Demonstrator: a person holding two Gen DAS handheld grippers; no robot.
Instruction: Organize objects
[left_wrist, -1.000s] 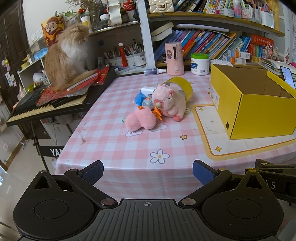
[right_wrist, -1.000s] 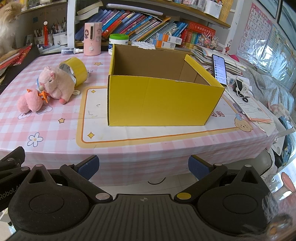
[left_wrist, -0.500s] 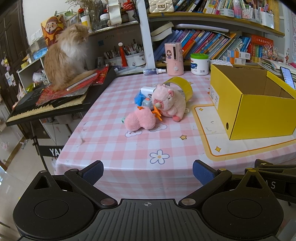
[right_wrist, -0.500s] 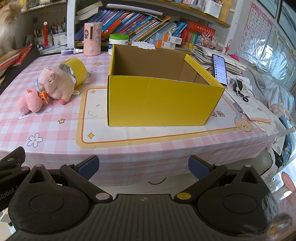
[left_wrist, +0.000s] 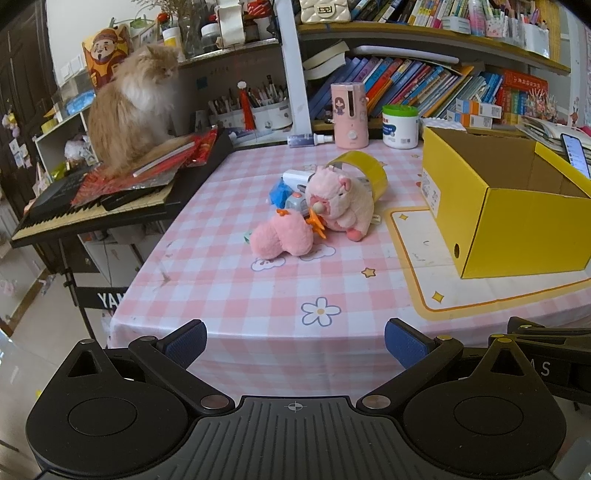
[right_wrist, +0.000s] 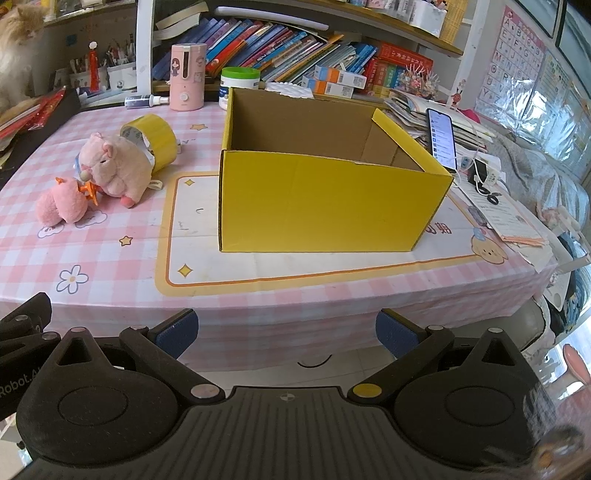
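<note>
Nothing is picked up yet, so the job looks to be at its very start, with both tools held back off the near edge of the table (left_wrist: 229, 295) and aimed across it; at the far left a long-haired ginger cat (left_wrist: 129, 114) sits on red papers on a keyboard (left_wrist: 92, 210) that stands beside the table, well clear of the work; the left hand-held gripper (left_wrist: 294, 341) hangs with its blue-padded fingers wide apart and nothing between them, pointed toward the heap of loose things in the middle of the checked cloth; there a small pink plush (left_wrist: 282, 236) lies nearest, its orange part touching the larger pink plush pig (left_wrist: 341, 203), and behind them sit a small blue-and-white toy (left_wrist: 291, 194), hard to make out, and a roll of yellow tape (left_wrist: 364, 171) lying tilted against the pig's back; to the right the open yellow cardboard box (right_wrist: 325, 199) stands on a printed mat, and what shows of its inside holds nothing; the right hand-held gripper (right_wrist: 287, 330) faces the box front, its fingers likewise spread and bare; judging from this, the next move is for the left tool to travel forward over the table, straddle the nearest soft toy with its fingers, squeeze gently since plush gives, then lift and carry it rightward over the box's near wall.
</note>
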